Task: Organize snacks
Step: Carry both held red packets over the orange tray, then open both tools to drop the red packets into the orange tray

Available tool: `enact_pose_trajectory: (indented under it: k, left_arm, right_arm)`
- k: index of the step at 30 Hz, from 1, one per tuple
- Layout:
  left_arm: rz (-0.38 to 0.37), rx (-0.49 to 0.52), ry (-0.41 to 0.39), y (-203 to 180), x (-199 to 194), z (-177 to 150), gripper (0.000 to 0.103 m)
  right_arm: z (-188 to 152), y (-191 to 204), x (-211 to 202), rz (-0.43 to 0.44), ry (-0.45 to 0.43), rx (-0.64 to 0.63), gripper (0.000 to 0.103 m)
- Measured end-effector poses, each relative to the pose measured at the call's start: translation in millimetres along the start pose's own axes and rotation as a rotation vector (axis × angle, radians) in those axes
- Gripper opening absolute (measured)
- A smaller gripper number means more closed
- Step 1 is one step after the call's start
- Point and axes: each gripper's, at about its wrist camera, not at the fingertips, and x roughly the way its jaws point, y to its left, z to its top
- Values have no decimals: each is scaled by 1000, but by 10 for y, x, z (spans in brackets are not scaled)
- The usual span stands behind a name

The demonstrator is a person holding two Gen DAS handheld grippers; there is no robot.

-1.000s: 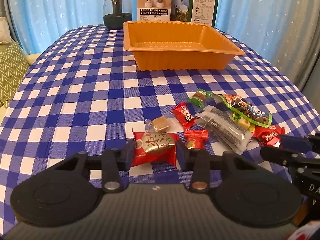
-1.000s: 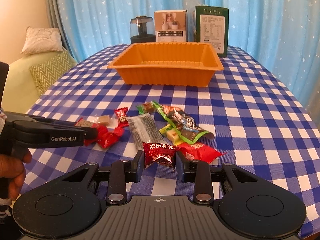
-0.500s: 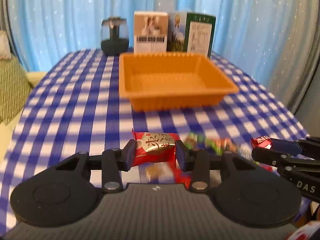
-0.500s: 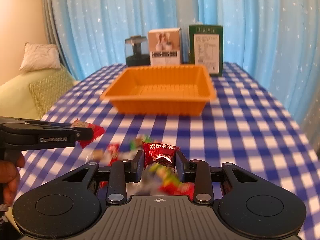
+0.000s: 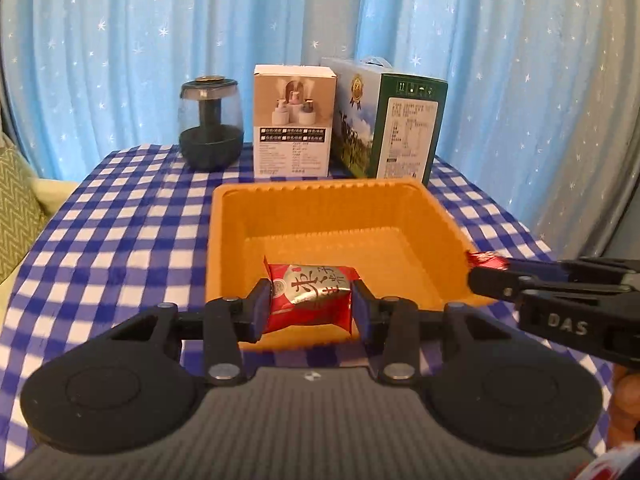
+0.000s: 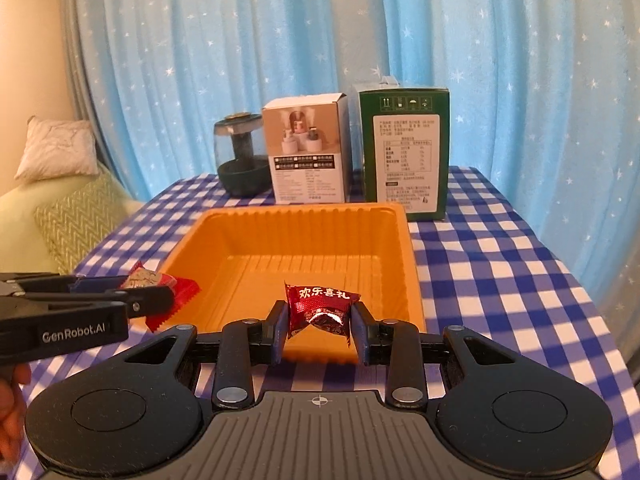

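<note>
**Both packets wait at the near rim of the tray**

The orange tray [image 5: 340,216] stands on the checked table [image 5: 100,248], open side up, and nothing lies in it yet. It is at 12 o'clock from both grippers.

The left gripper [image 5: 308,304] clamps a red packet [image 5: 310,294] with silver print. The packet's long axis runs from jaw to jaw, from 9 to 3 o'clock. In the right view this packet hangs at the tray's 9 o'clock corner, near the rim.

The right gripper [image 6: 318,314] pinches a smaller dark red candy [image 6: 320,306], crumpled at the bottom. It is above the near rim, about at the middle.

I judge the right gripper is nearer to the tray's centre, so a short push toward 12 o'clock is enough before it lets go. The left one needs to go toward 1 o'clock.
</note>
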Motion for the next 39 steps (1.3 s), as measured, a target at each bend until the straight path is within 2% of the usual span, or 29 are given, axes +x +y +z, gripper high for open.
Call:
enact_pose_trajectory:
  k: [8,16,20,27,36,37,39]
  left_arm:
    - [-1,-13,19,40,441,178,39]
    - [3,-6,52,42,688,168,40]
    - [37,-7,66,77,748,148,52]
    - [47,-15,66,138,735,144,52]
    - [56,-14,64,157,714,139,55]
    - [60,-12,63,159,709,138,56]
    - [65,-9,60,162,701,137,61]
  right_arm:
    - [167,-224,526,-5,45,81,34]
    - [187,-263,780,-8,73,84,34]
    - [166,-261,851,-15,95,78,34]
    - [143,-228,899,-25,126,59,34]
    - [141,-137,916,-25,124,18,34]
    - [138,-130,918,-19,121,14,36]
    - [132,-112,931,-8,123,2,60]
